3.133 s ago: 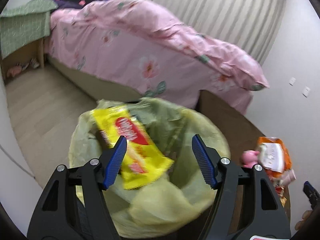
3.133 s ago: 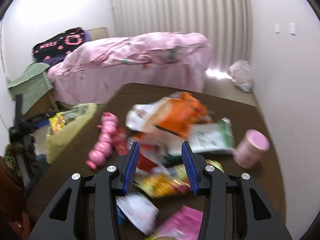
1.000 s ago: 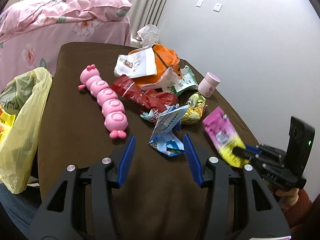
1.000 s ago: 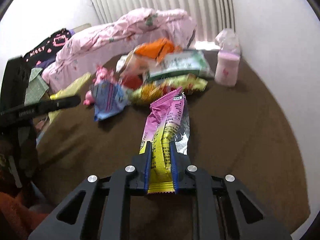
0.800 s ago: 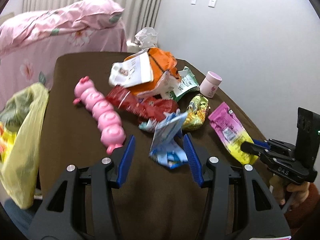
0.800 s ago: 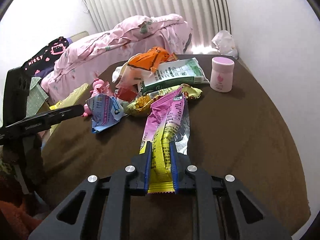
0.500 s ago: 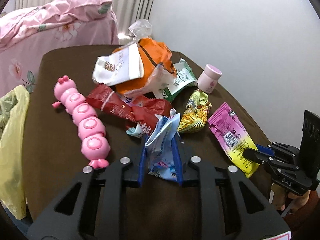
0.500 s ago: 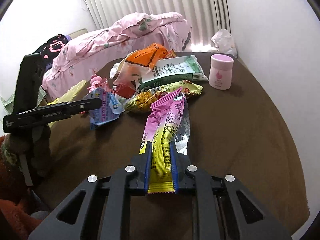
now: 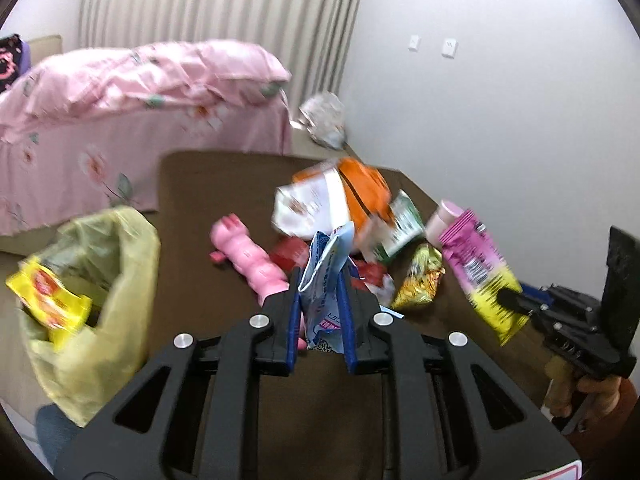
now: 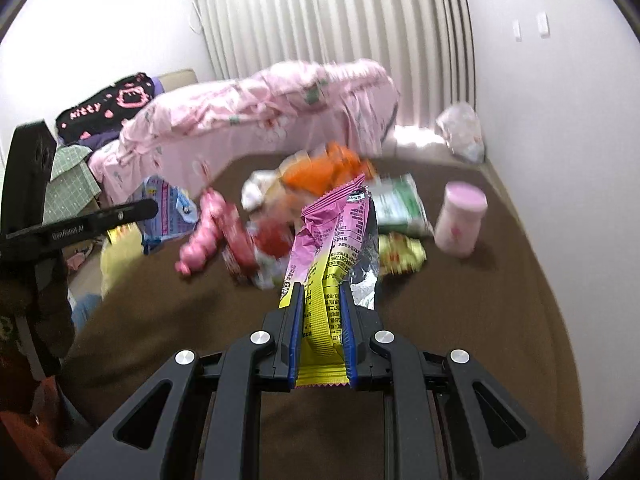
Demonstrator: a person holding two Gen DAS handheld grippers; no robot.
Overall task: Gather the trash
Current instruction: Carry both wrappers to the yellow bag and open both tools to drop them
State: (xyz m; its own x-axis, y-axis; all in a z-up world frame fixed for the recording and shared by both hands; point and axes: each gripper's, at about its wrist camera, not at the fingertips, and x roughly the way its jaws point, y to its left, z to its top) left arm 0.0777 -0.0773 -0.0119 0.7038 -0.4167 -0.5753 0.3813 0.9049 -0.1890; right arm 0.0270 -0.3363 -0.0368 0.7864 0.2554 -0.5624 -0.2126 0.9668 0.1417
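Working across the left wrist view: the crinkly yellow-green plastic trash bag [image 9: 100, 280] sits at lower left, hanging off the brown tabletop [image 9: 192, 200] edge, a yellow snack pack already in its mouth. Centre frame, the left tool [image 9: 320, 312] is closing on a crumpled blue-and-white wrapper [image 9: 326, 276]. At right, the right tool [image 10: 322, 332] is clamped on a long pink-and-yellow foil wrapper [image 10: 332, 248]. I'd carry both low over the bag's mouth and only let go once well inside.
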